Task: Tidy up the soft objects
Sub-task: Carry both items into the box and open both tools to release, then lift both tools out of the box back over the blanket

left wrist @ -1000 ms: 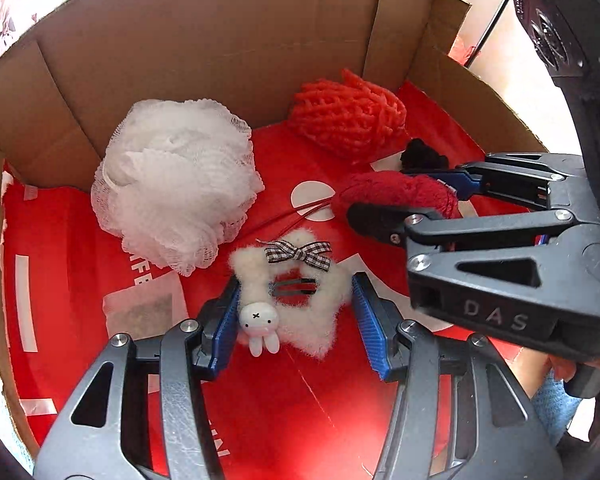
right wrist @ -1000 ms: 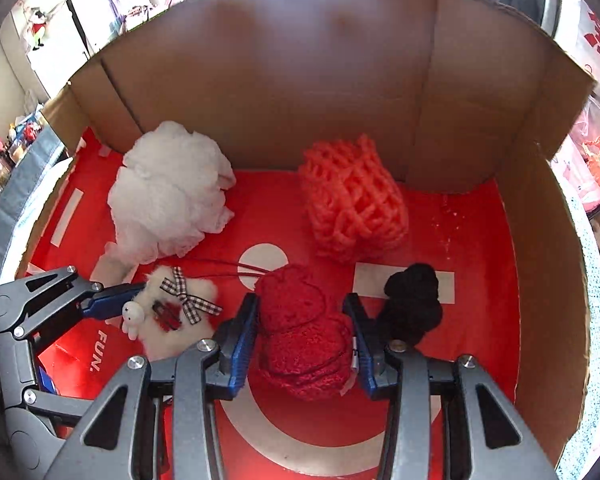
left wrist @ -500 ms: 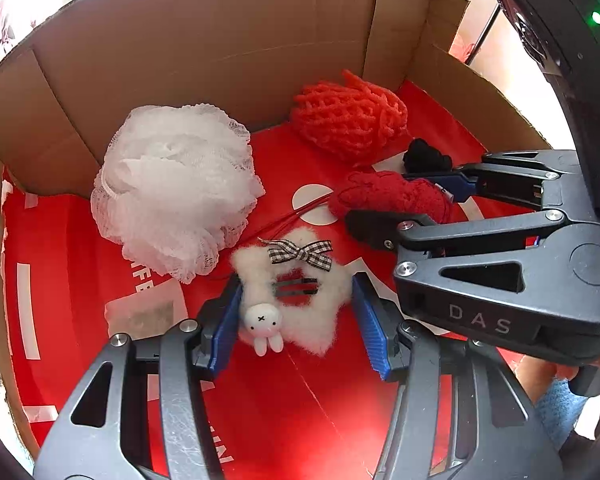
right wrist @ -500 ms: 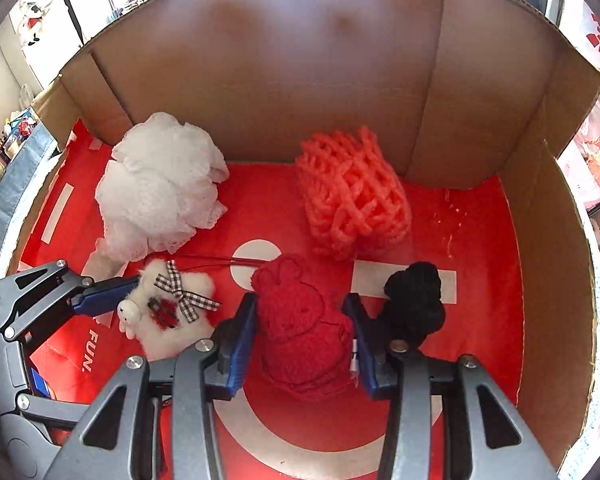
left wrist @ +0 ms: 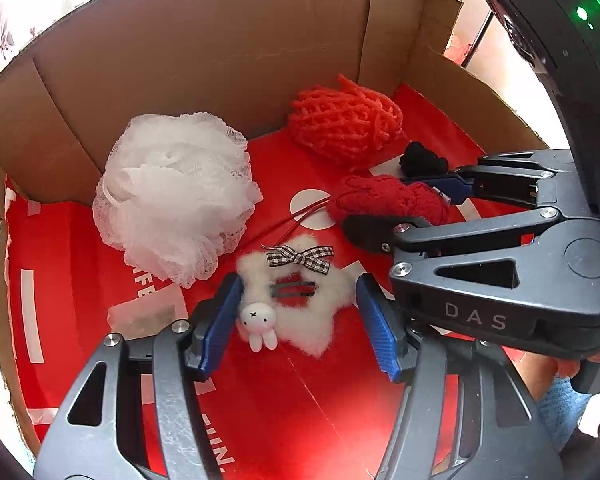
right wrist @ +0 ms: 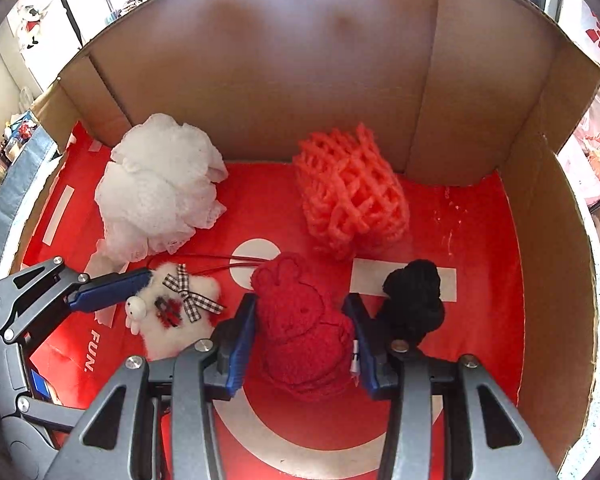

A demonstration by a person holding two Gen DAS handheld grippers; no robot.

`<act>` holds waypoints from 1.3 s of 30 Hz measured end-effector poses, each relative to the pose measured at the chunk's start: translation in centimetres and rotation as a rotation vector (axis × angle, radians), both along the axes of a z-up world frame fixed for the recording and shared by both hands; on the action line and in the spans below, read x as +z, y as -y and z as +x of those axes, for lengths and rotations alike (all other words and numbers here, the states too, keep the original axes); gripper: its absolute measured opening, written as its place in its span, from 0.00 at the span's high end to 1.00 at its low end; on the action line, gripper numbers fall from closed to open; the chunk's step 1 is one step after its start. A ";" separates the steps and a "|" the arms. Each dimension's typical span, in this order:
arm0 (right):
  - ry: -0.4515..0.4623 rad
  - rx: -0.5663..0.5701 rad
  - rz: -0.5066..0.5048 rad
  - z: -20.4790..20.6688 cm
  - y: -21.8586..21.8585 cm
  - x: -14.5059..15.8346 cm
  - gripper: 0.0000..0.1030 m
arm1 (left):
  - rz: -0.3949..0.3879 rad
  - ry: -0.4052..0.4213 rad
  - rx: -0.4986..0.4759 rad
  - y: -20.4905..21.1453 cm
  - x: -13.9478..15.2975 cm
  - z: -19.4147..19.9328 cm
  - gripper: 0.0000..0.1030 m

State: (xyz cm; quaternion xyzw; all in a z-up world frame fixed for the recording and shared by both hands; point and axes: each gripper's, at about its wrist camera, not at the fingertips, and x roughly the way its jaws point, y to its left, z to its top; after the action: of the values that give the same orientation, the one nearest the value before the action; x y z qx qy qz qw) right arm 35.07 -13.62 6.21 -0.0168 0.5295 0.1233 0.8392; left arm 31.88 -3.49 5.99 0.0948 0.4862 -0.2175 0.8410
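Cardboard forms the big open box (right wrist: 284, 60) with a glossy red printed floor, where all the soft things lie; a white mesh bath puff (left wrist: 172, 196) sits at the back left, and an orange-red foam net sleeve (right wrist: 350, 204) rests near the back wall; the right gripper (right wrist: 300, 320) has its blue-padded fingers (right wrist: 240, 344) on either side of a red knitted bear-shaped piece (right wrist: 300, 328), pads at its flanks, though a true squeeze cannot be told; the left gripper (left wrist: 296, 312) stands open around a fluffy white star-shaped clip (left wrist: 300, 304) with a checked bow and a tiny rabbit charm, its pads just beside the fluff; a small black knitted lump (right wrist: 414, 300) lies just beside the right finger.
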 end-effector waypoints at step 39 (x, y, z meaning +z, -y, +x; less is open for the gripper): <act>0.404 -0.018 0.044 -15.4 3.5 13.1 0.00 | -0.210 0.339 0.109 -4.7 9.8 -13.1 0.08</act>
State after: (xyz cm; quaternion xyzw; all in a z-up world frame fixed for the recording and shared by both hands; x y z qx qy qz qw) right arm 19.65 -17.09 19.30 -0.0180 0.3477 0.1212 0.9296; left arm 18.77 1.22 15.77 0.0157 0.3168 -0.2022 0.9265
